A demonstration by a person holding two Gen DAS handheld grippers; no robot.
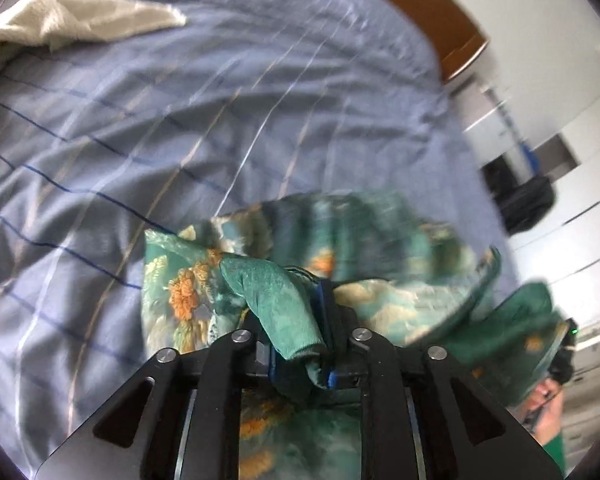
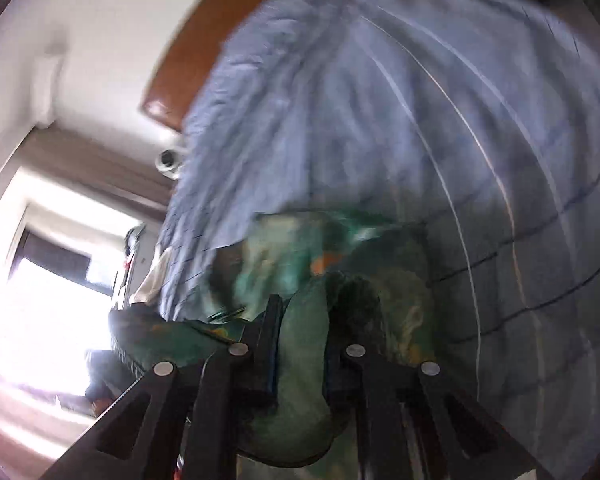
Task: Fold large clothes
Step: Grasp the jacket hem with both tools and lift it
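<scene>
The left hand-held gripper (image 1: 300, 312) is pinching a bunched fold of the garment (image 1: 300, 240), a green cloth with orange and cream flowers. Its jaws are pressed together on the cloth, and a rolled lip of plain green lining comes out between them. The right hand-held gripper (image 2: 300, 340) pinches another thick fold of the same garment (image 2: 300, 264); its jaws stand a little apart because the wad between them is fat.

From the left gripper the garment spreads toward 12 o'clock and 2 o'clock over the bed (image 1: 180, 120), and part of it hangs below the jaws. Its long axis seems to run from 9 to 3 o'clock, between the two grippers, so both hands are equally near to it. I think the coming move is to pull the two held points apart, so the cloth opens flat on the bed.

The cloth looks thin, smooth and a little shiny, and it may slide easily. The bed cover is soft blue cotton with dark and pale stripes, wrinkled. A cream towel (image 1: 72, 20) with rough pile lies at 10 o'clock, well apart. Both views are blurred.
</scene>
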